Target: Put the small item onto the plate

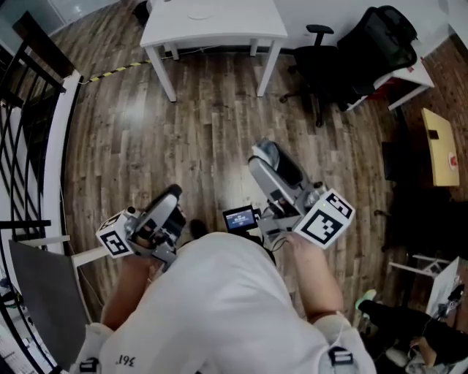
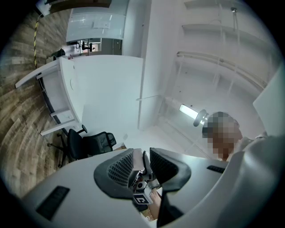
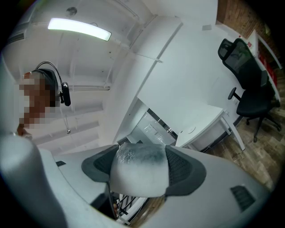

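The small item (image 3: pixel 133 178) is a pale, rounded lump. It is frosty white below and smudged dark grey across its top. It sits clamped between the pads of the right gripper (image 3: pixel 142 162), whose jaws stand very wide around it. It is held in the air over the floor, just past the centre of the head view toward 1 o'clock.

The left gripper (image 2: pixel 146 162) holds nothing – its jaws stand only a narrow slit apart.

The wooden floor (image 1: pixel 205 131) is dark, streaky plank. At 12 o'clock stands a white table (image 1: pixel 241 29) with a faint round disc (image 1: pixel 197 11) on top – too small to tell what it is. There is a black office chair (image 1: pixel 329 66) at 1 o'clock, a black railing (image 1: pixel 22 124) at 9 o'clock and a yellow board (image 1: pixel 439 146) at 3 o'clock.
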Demonstrator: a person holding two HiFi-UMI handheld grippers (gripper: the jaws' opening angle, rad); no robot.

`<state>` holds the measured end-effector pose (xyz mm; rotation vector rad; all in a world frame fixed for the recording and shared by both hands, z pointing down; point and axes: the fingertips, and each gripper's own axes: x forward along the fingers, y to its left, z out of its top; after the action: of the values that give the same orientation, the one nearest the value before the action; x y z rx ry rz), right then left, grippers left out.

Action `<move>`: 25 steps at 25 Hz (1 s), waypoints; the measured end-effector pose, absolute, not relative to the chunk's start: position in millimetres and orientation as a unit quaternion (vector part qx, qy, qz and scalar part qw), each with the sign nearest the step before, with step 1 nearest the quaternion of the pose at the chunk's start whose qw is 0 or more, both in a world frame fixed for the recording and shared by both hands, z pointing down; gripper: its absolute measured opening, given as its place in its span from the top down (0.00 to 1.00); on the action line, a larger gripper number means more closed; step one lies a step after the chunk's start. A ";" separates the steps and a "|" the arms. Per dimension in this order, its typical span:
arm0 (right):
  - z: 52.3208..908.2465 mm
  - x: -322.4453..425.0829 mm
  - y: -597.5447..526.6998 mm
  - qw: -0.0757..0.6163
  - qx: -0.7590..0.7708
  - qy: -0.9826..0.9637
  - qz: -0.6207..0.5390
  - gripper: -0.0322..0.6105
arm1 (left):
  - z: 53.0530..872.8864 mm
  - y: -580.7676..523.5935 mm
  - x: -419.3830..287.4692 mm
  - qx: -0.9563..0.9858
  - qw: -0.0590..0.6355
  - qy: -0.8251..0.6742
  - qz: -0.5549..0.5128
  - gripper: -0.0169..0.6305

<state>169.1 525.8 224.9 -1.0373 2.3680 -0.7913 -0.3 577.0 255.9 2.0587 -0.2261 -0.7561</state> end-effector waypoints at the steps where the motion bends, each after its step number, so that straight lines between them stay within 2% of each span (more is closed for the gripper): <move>1: 224.3 170.1 525.2 0.216 -0.376 0.855 -0.285 0.45 | 255.1 577.2 0.8 0.834 0.450 -0.091 -0.307 0.80; 25: 234.9 150.2 525.1 0.195 -0.402 0.840 -0.309 0.45 | 260.1 575.3 -7.3 0.820 0.481 -0.074 -0.301 0.80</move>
<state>150.2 525.1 234.9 -1.1255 2.3542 -0.8648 -7.3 575.3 260.1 2.0002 -0.1809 -0.7345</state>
